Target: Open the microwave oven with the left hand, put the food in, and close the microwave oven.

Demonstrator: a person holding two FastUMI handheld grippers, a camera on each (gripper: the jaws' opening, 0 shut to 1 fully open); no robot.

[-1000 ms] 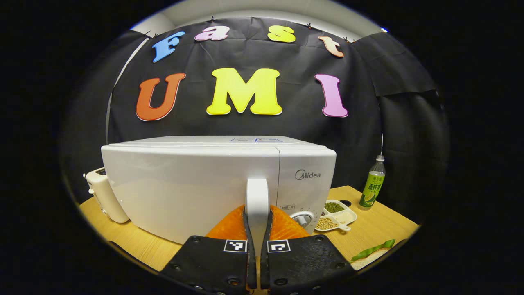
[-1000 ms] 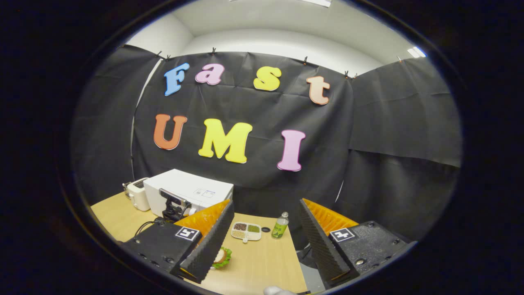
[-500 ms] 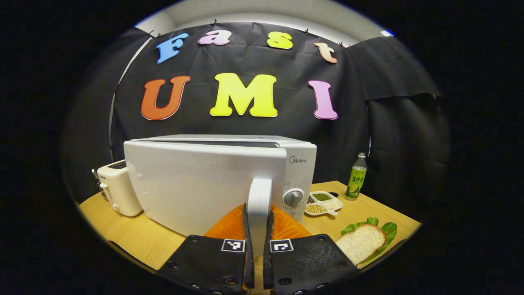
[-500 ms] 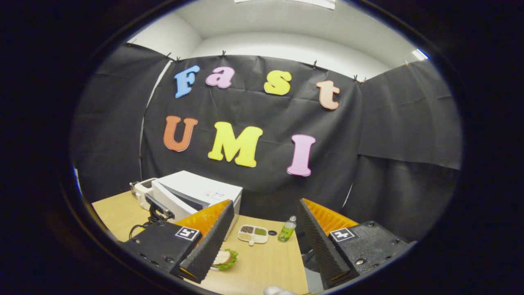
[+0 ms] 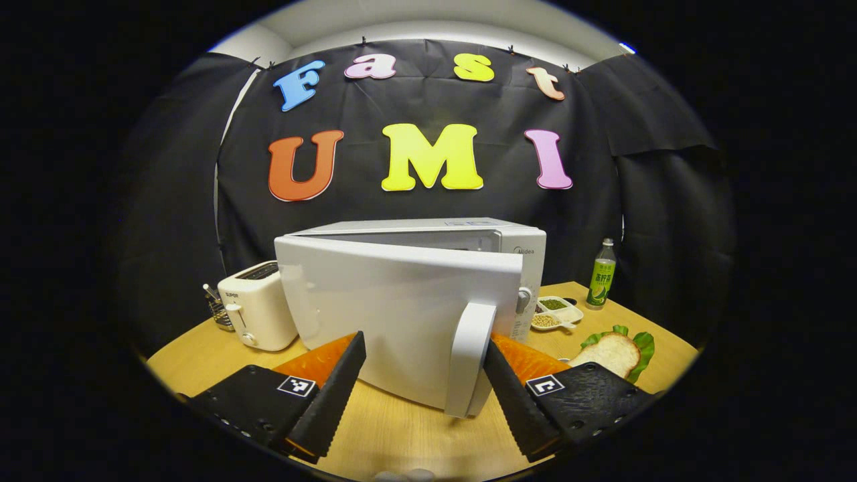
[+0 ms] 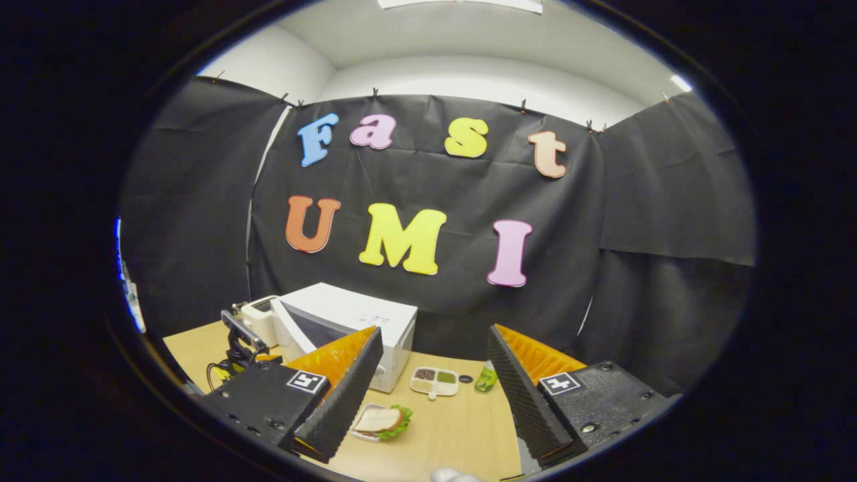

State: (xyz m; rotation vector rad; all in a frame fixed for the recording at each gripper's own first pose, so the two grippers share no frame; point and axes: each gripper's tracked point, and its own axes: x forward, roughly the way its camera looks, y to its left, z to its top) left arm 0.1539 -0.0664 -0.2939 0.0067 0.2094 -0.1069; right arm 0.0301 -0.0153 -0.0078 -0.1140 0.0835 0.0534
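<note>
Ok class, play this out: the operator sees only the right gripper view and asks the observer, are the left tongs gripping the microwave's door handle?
Observer: No. In the left gripper view the left tongs stand open. The door handle hangs between the fingers, close against one and well apart from the other.
Operator: The bottle is half hidden for me. Is it upright?
Observer: Yes. The green bottle stands upright with its cap on, behind the divided dish.
Operator: What is on the toaster's end face?
Observer: The toaster has a lever there, with a round knob below it.
</note>
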